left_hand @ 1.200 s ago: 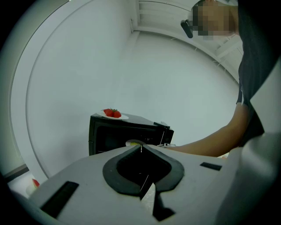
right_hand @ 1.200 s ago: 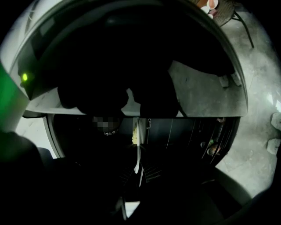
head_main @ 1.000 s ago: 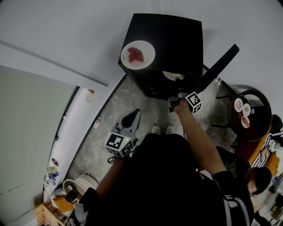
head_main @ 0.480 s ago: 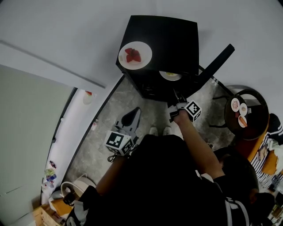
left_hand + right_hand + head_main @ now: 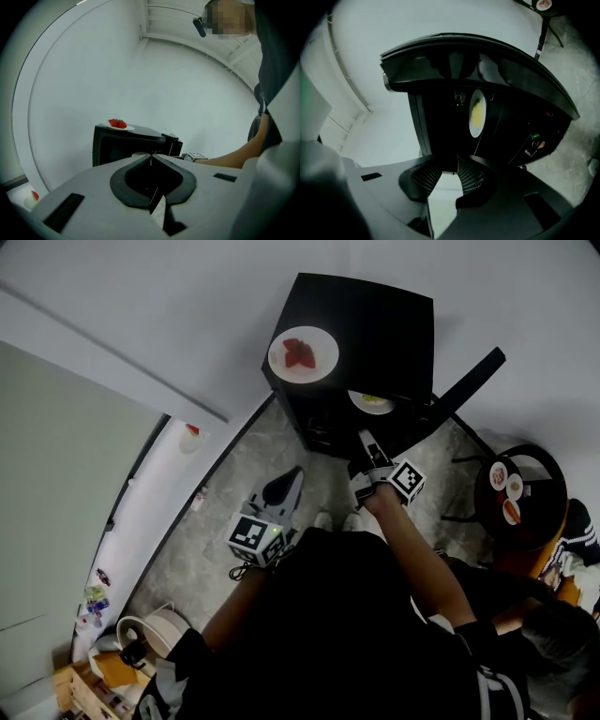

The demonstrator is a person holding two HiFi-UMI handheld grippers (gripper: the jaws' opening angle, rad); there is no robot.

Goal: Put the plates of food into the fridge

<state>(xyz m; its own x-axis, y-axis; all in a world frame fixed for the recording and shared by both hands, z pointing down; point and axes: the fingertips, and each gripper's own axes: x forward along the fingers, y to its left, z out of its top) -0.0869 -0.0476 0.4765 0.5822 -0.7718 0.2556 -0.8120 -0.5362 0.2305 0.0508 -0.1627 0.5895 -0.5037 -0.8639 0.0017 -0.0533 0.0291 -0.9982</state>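
Soft, even light covers the pale walls; shadows are faint. The black fridge swallows detail, its inside murky in the right gripper view, with dull glare on top. Every view bends at the edges, corners black.

The left gripper is held low at the near left, its jaws pressed together. The right arm stretches forward, and the right gripper has its jaws apart with nothing between them.

No legible text, labels or numbers.
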